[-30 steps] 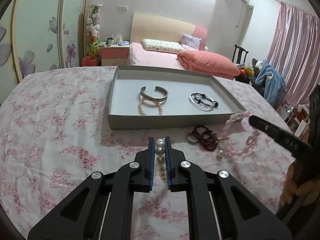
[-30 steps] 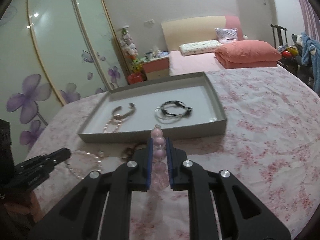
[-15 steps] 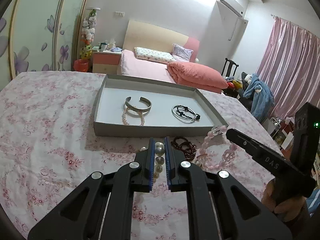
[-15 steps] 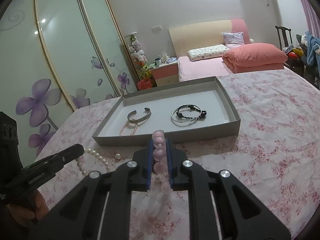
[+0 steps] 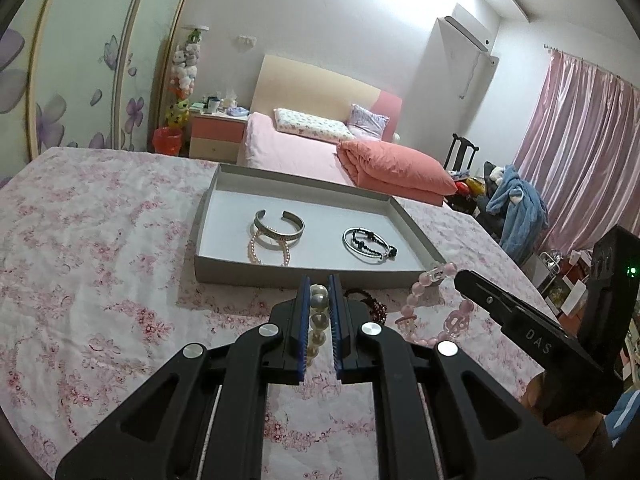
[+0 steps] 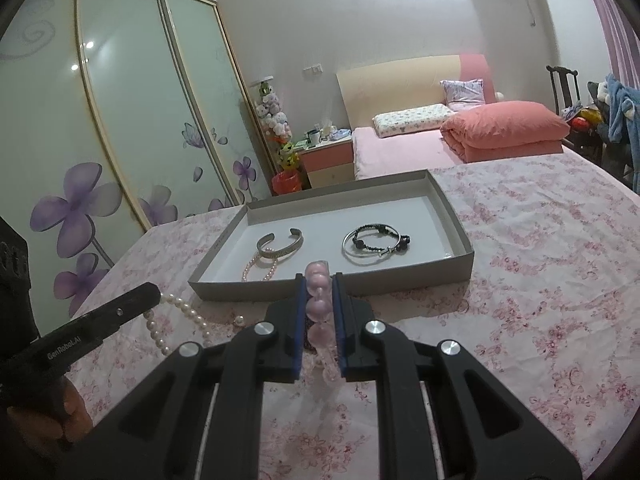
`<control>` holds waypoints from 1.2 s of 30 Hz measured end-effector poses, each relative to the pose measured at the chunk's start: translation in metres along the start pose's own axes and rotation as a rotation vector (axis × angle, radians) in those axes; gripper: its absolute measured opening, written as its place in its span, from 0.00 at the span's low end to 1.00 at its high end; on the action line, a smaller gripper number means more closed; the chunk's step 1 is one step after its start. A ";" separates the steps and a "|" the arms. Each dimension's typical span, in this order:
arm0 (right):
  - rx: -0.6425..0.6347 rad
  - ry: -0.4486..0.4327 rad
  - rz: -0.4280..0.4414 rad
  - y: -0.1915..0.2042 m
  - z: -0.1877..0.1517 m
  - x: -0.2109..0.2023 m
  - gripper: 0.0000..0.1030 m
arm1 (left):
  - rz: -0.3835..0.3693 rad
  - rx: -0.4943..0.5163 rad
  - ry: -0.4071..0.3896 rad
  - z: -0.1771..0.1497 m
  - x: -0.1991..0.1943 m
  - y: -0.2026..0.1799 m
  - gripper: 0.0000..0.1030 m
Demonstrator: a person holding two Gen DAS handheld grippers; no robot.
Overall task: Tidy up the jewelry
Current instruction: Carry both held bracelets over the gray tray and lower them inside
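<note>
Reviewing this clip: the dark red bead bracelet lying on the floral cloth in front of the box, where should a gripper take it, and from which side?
Probably from above, on the outer loop of the dark red bead bracelet, pinching across the strand. It lies flat on the cloth, close to the box wall, so a level approach looks harder.

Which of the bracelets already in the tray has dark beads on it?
The right-hand one: thin silver hoops with black beads. The silver cuff and small pearl strand sit left.

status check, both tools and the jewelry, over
Left tool shut on pearl strand. Right tool shut on pink bead bracelet. Tray ahead, dark red bracelet on the cloth before it.
</note>
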State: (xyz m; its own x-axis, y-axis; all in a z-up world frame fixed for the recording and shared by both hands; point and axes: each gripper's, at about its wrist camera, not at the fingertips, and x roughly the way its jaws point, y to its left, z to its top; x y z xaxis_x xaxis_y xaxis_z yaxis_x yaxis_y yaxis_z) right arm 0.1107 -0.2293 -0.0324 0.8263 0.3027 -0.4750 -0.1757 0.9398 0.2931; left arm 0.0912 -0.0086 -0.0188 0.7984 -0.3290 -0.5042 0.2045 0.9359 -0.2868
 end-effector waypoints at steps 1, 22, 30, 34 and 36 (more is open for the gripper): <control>-0.003 -0.005 -0.002 0.001 0.001 -0.001 0.13 | 0.003 0.001 -0.007 0.000 -0.001 0.000 0.10; -0.109 -0.152 -0.060 0.028 0.019 -0.023 0.13 | 0.058 0.049 -0.123 0.020 -0.015 -0.014 0.10; -0.120 -0.205 -0.081 0.032 0.033 -0.022 0.13 | 0.080 0.065 -0.159 0.035 -0.011 -0.017 0.10; -0.134 -0.241 -0.100 0.036 0.041 -0.019 0.13 | 0.097 0.069 -0.174 0.041 -0.006 -0.018 0.10; -0.137 -0.251 -0.106 0.037 0.045 -0.017 0.13 | 0.104 0.069 -0.178 0.044 -0.003 -0.018 0.10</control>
State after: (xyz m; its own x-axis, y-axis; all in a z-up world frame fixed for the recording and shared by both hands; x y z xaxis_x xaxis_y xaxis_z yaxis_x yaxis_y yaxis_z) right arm 0.1142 -0.2063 0.0234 0.9471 0.1696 -0.2723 -0.1385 0.9818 0.1299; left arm 0.1102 -0.0191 0.0236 0.9035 -0.2082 -0.3747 0.1488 0.9721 -0.1813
